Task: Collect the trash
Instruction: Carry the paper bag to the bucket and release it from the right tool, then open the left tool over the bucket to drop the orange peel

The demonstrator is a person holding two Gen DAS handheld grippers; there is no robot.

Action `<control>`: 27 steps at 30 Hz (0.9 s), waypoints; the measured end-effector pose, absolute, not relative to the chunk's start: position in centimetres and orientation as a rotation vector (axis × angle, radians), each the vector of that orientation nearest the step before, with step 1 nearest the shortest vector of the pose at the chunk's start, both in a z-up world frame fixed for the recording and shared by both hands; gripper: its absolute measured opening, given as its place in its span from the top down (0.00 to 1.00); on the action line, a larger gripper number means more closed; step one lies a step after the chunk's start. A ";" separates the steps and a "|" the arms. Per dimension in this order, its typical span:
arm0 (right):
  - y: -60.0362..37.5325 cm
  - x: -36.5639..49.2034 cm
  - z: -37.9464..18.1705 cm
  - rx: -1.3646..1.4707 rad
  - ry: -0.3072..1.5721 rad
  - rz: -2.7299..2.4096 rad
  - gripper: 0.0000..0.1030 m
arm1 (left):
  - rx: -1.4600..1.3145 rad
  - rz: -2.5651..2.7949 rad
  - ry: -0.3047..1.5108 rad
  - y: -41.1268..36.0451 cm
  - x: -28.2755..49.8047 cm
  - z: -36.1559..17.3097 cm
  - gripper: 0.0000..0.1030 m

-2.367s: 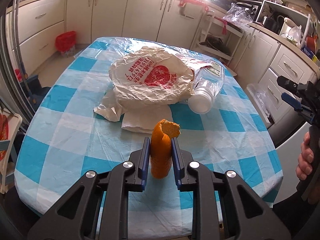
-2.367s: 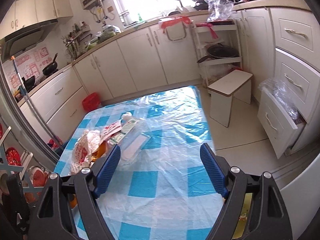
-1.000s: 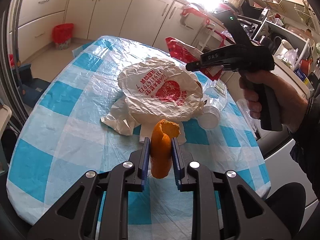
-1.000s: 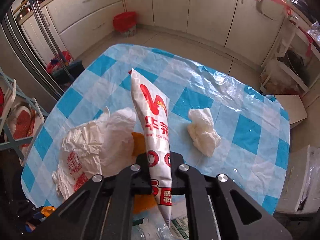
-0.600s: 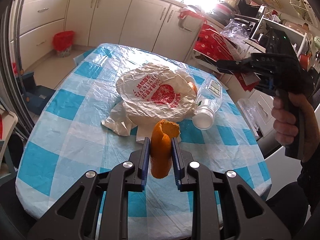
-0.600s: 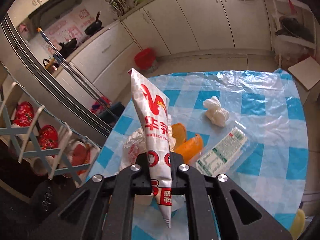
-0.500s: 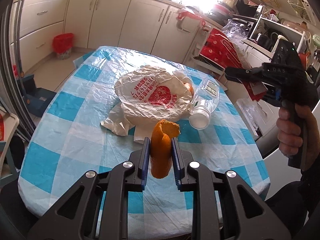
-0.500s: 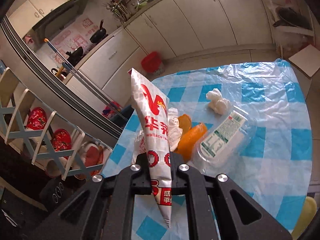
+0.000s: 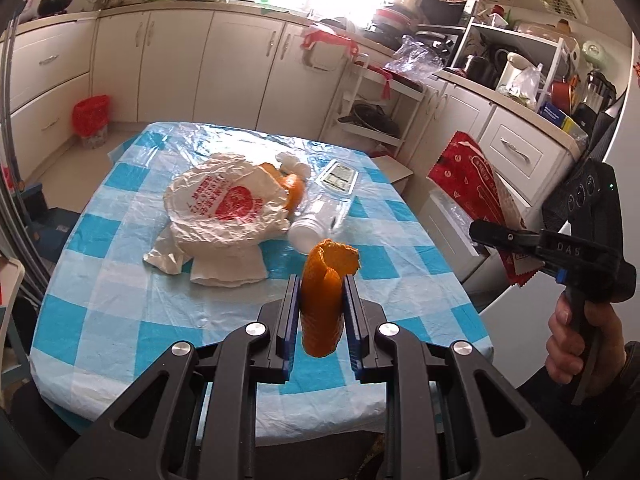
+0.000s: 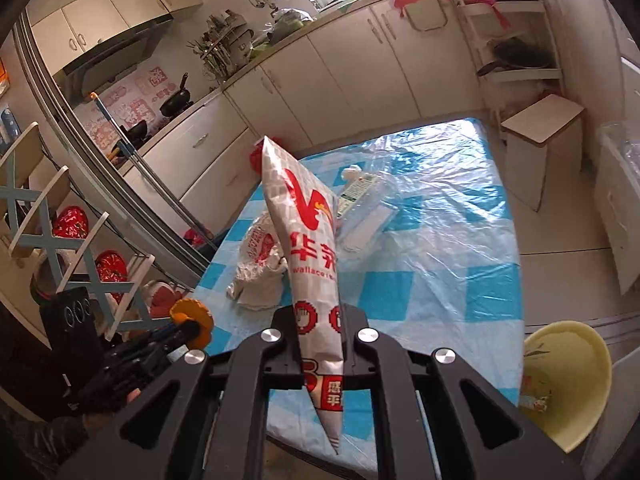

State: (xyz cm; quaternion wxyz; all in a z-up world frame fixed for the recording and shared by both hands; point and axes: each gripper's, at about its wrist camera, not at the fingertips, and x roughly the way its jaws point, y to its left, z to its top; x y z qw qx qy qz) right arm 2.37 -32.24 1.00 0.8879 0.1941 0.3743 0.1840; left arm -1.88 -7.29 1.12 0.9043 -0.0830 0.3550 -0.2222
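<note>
A yellow bin (image 10: 568,384) sits right of the table (image 10: 452,280), contents unclear; my left gripper (image 9: 322,308) pinches an upright orange peel (image 9: 322,300); my right gripper (image 10: 320,344) clamps a red-and-white wrapper (image 10: 310,240), both above the table's near edge.

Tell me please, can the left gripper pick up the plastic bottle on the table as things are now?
Probably not yet. The left gripper is shut on an orange peel, so its jaws are occupied. The plastic bottle lies uncovered beyond it, beside the crumpled bag.
</note>
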 end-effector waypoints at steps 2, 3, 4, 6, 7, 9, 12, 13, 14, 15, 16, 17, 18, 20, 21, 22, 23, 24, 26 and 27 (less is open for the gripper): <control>-33.6 1.4 0.4 0.418 0.774 0.333 0.92 | -0.160 -0.485 0.730 -8.6 -2.3 1.6 0.81; -34.5 1.0 0.2 0.430 0.773 0.309 0.92 | -0.155 -0.497 0.727 -9.3 -2.6 1.9 0.81; -35.3 0.5 -0.2 0.433 0.777 0.276 0.92 | -0.148 -0.514 0.724 -10.2 -2.7 2.2 0.81; -37.1 -0.3 -1.0 0.428 0.789 0.206 0.92 | -0.135 -0.541 0.722 -11.8 -3.0 2.6 0.81; -38.0 -0.8 -1.4 0.436 0.792 0.176 0.92 | -0.127 -0.558 0.721 -12.8 -3.2 2.8 0.81; -40.1 -1.9 -2.0 0.454 0.794 0.115 0.92 | -0.114 -0.594 0.724 -14.7 -3.5 3.0 0.81; -43.0 -3.3 -3.3 0.503 0.821 0.021 0.92 | -0.090 -0.642 0.732 -17.5 -3.9 3.1 0.81; -43.9 -3.3 -4.0 0.519 0.846 -0.013 0.92 | -0.083 -0.656 0.737 -18.5 -3.9 3.1 0.81; -44.8 -3.1 -4.8 0.534 0.883 -0.045 0.92 | -0.077 -0.670 0.741 -19.4 -4.0 3.0 0.81; -45.4 -2.9 -5.7 0.550 0.920 -0.073 0.92 | -0.071 -0.683 0.745 -20.2 -4.1 2.9 0.81; -46.1 -2.6 -6.8 0.569 0.965 -0.109 0.91 | -0.061 -0.696 0.748 -21.2 -4.1 2.9 0.81; -46.7 -2.2 -8.1 0.592 1.019 -0.138 0.91 | -0.050 -0.709 0.750 -22.3 -4.2 2.8 0.81; -47.3 -1.8 -9.2 0.622 1.061 -0.158 0.90 | -0.041 -0.721 0.752 -23.2 -4.3 2.8 0.81; -48.5 -1.5 -11.1 0.674 1.113 -0.200 0.89 | -0.025 -0.739 0.753 -24.7 -4.5 2.6 0.81; -48.9 -1.2 -12.0 0.680 1.140 -0.213 0.85 | -0.018 -0.745 0.754 -25.3 -4.6 2.5 0.81; -49.3 -0.8 -12.6 0.684 1.161 -0.226 0.71 | -0.011 -0.750 0.758 -26.1 -4.7 2.3 0.81; -49.7 -0.3 -13.2 0.686 1.177 -0.252 0.63 | -0.005 -0.753 0.763 -26.6 -4.6 2.1 0.81; -50.0 0.0 -13.5 0.688 1.193 -0.272 0.54 | 0.000 -0.756 0.768 -27.1 -4.6 1.9 0.81; -50.4 0.4 -14.0 0.706 1.213 -0.287 0.51 | 0.011 -0.761 0.779 -28.1 -4.4 1.4 0.81; -50.4 0.4 -13.9 0.711 1.210 -0.298 0.41 | 0.016 -0.762 0.786 -28.6 -4.3 1.1 0.81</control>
